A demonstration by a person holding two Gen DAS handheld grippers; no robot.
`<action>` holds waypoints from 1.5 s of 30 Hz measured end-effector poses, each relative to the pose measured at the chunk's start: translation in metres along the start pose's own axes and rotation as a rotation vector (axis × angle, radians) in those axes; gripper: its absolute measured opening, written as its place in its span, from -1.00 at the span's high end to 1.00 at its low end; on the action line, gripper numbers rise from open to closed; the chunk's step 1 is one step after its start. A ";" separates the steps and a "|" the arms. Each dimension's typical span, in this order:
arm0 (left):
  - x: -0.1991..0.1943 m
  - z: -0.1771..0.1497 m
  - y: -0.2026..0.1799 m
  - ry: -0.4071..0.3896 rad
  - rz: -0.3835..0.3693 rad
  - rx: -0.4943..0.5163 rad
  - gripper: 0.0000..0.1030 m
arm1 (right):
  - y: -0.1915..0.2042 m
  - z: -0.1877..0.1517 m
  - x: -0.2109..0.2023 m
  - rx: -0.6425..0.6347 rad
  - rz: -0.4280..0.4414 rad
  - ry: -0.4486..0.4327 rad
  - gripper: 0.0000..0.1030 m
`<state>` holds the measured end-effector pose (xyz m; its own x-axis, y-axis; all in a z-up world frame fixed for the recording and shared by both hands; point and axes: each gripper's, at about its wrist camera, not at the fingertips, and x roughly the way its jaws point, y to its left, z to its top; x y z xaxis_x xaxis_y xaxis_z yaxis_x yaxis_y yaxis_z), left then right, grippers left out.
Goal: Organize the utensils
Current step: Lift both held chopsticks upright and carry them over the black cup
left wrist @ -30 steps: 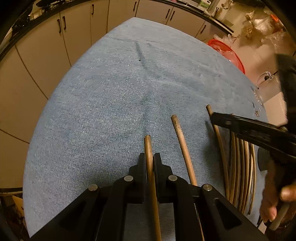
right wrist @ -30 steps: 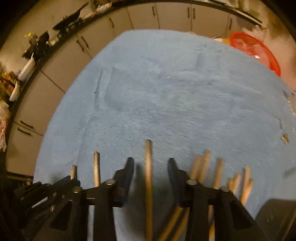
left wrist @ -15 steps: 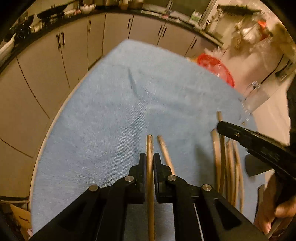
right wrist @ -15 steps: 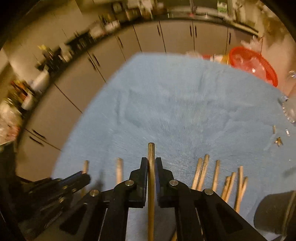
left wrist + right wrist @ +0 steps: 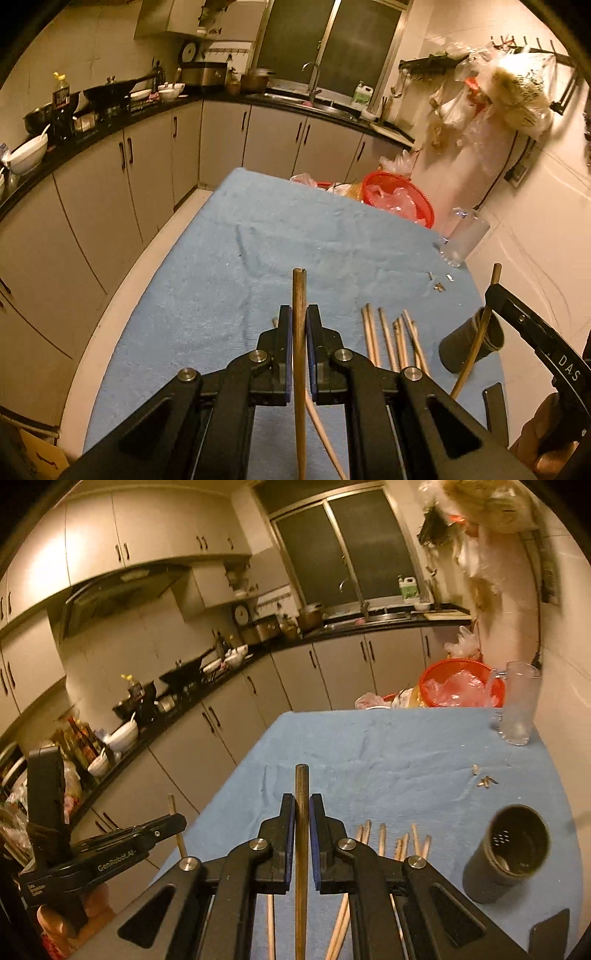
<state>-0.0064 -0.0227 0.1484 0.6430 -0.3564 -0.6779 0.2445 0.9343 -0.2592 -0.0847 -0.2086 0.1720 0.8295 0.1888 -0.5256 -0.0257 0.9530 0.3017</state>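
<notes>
- Left gripper (image 5: pixel 299 325): black plastic jaws with blue pads pressed onto a round wooden chopstick (image 5: pixel 299 295); the stick runs straight along the jaw line, its blunt tip poking past the fingertips, raised off the table.
- Right gripper (image 5: pixel 302 814): same build, jaws pinching a second chopstick (image 5: pixel 301 786), darker, cylindrical, flat-ended, also lifted.
- Loose chopsticks (image 5: pixel 391 336): a fan of slim pale wooden sticks lying on the blue cloth (image 5: pixel 258 266), just right of the left gripper's jaws.
- Cloth: nubby terry texture, wrinkled near the middle, covering the table.
- Holder (image 5: pixel 506 853): dark matte cylinder, tilted on the cloth, perforated bottom visible inside; to the right of the loose sticks.
- Clear glass mug (image 5: pixel 517 705) upright at the far right edge.
- Red mesh basket (image 5: pixel 461 683) with crumpled plastic beyond the table's far end.
</notes>
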 end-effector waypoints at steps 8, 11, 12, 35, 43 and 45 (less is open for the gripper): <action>-0.021 0.001 -0.013 -0.034 -0.005 0.022 0.86 | -0.018 0.001 -0.042 0.061 0.004 -0.086 0.85; -0.027 0.003 -0.024 -0.048 -0.015 0.038 0.86 | -0.028 0.004 -0.057 0.087 -0.005 -0.132 0.85; -0.029 0.004 -0.028 -0.052 -0.018 0.045 0.86 | -0.031 0.004 -0.060 0.094 -0.009 -0.143 0.85; -0.055 0.075 -0.169 -0.133 -0.232 0.168 0.86 | -0.148 0.066 -0.135 0.267 -0.238 -0.436 0.85; -0.034 0.091 -0.227 -0.128 -0.316 0.178 0.85 | -0.187 0.085 -0.124 0.288 -0.300 -0.456 0.85; -0.020 0.089 -0.237 -0.109 -0.322 0.181 0.85 | -0.197 0.086 -0.115 0.292 -0.304 -0.445 0.85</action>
<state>-0.0125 -0.2372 0.2852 0.5834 -0.6389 -0.5014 0.5648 0.7628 -0.3148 -0.1275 -0.4379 0.2414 0.9306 -0.2585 -0.2590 0.3506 0.8327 0.4286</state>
